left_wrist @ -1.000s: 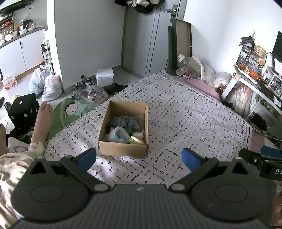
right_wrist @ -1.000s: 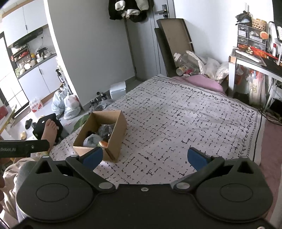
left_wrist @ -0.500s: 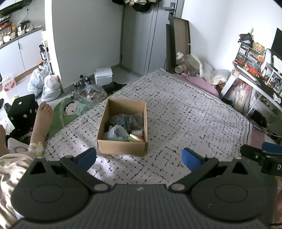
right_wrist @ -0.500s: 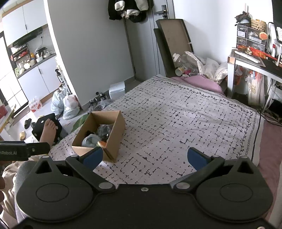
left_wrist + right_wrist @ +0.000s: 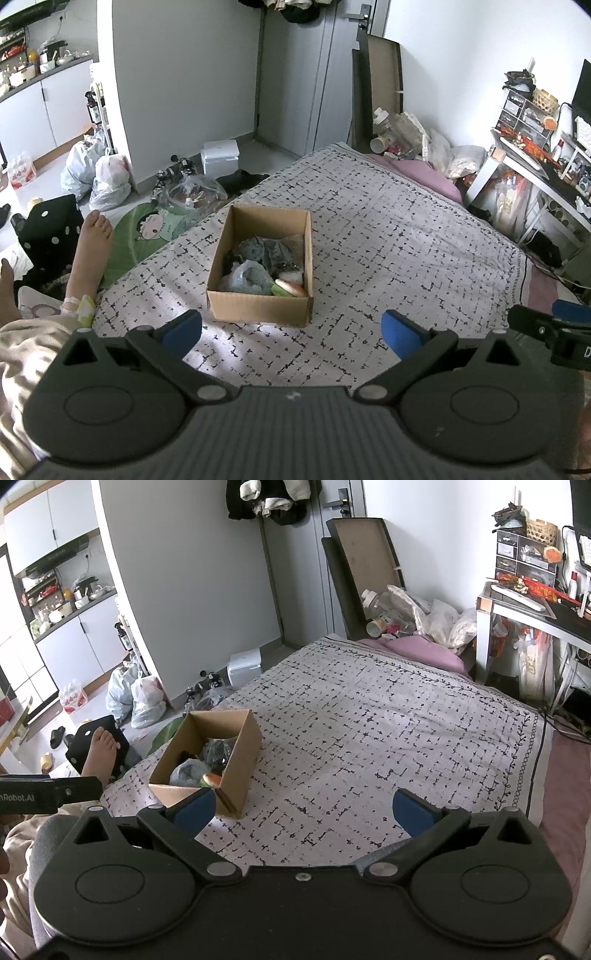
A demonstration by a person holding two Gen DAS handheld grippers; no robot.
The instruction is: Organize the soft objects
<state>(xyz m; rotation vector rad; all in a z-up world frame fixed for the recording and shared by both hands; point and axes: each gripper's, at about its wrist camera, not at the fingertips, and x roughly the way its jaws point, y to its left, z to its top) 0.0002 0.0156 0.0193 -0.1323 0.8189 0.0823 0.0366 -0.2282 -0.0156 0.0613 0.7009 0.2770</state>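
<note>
An open cardboard box (image 5: pixel 258 308) stands on the patterned bed cover (image 5: pixel 388 236). It holds several soft objects: a grey-blue bundle (image 5: pixel 245 278), dark pieces, and a green, white and orange item (image 5: pixel 290 288) at its near right corner. My left gripper (image 5: pixel 291 332) is open and empty, just in front of the box. My right gripper (image 5: pixel 303 810) is open and empty, with the box (image 5: pixel 238 775) to its left over the cover (image 5: pixel 369 738). Its tip shows in the left wrist view (image 5: pixel 546 326).
A bare foot (image 5: pixel 90 254) rests at the bed's left edge. Bags (image 5: pixel 107 177) and a white box (image 5: pixel 219 157) lie on the floor beyond. Clutter (image 5: pixel 417 142) sits at the bed's far end. A desk (image 5: pixel 532 609) stands on the right.
Both grippers have drawn back and up slightly, so the box looks a little smaller and farther. Both stay open and empty.
</note>
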